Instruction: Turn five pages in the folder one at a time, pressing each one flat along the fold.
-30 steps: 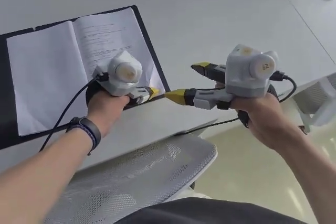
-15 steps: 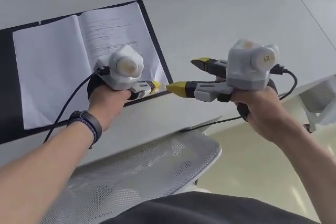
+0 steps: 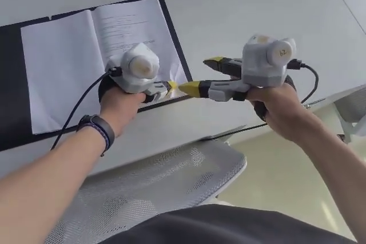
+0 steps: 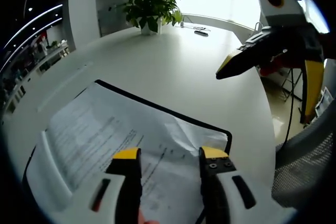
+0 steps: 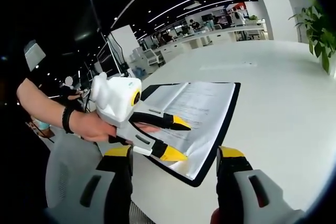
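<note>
A black folder (image 3: 167, 20) lies open on the white table, its right page (image 3: 134, 24) printed, its left page (image 3: 57, 67) blank. My left gripper (image 3: 170, 88) hovers at the right page's near right corner, open. In the left gripper view its jaws (image 4: 169, 155) stand apart just above the printed page (image 4: 100, 129), nothing between them. My right gripper (image 3: 200, 74) is held open just right of the folder's edge, tips pointing at the left gripper. The right gripper view has the open jaws (image 5: 174, 152) facing the folder (image 5: 207, 108) and the left gripper (image 5: 177, 140).
A grey mesh chair back (image 3: 171, 187) sits below the table's near edge. Another chair (image 3: 354, 107) stands at the right. A potted plant (image 4: 152, 6) is at the table's far end. Cables trail from both grippers. White tabletop (image 3: 246, 10) spreads right of the folder.
My right gripper has moved left and slightly up, its lower tip now almost meeting the left gripper's tip. The left gripper stays at the page corner; the head camera has shifted.
</note>
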Demonstrator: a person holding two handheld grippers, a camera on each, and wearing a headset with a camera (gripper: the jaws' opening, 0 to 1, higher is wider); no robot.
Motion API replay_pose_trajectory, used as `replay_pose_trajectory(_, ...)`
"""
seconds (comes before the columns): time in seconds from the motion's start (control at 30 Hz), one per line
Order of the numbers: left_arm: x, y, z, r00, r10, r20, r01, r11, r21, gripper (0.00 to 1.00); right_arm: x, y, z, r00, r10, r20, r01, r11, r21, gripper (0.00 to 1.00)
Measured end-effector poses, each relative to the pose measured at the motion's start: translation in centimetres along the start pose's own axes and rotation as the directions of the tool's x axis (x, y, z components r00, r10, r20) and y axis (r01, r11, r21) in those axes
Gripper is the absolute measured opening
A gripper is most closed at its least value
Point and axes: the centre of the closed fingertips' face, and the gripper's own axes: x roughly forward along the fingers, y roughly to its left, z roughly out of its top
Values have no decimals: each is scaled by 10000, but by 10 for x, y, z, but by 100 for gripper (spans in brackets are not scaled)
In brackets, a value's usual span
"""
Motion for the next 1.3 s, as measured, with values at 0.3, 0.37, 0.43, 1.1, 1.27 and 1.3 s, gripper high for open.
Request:
replay_pose_trajectory(0.3,1,2,0,9999,104,105,-105,9999,91,41,28,-9,0,9991,410,-115,-407,9988,283,62)
replay_pose_trajectory(0.37,1,2,0,9999,103,117,-104,9999,83,40,35,-11,0,9984,538,-172,-531,9980,348,61)
replay_pose_trajectory(0.43,2,2,0,9999,120,111,-121,9999,84,40,39,-13,0,9979,611,-201,-602,9973,428,61)
replay_pose_trajectory(1.1,2,1,1,9997,156,167,-155,9999,-24,40,64,-22,-4,9933,1076,-434,-1032,9902,936,59)
replay_pose_trajectory(1.27,2,1,0,9997,162,169,-162,9999,-37,40,63,-23,-8,9939,1018,-430,-966,9893,1092,58)
replay_pose_trajectory(1.3,2,1,0,9997,160,172,-160,9999,-42,40,63,-23,-8,9939,1028,-396,-976,9884,1165,59)
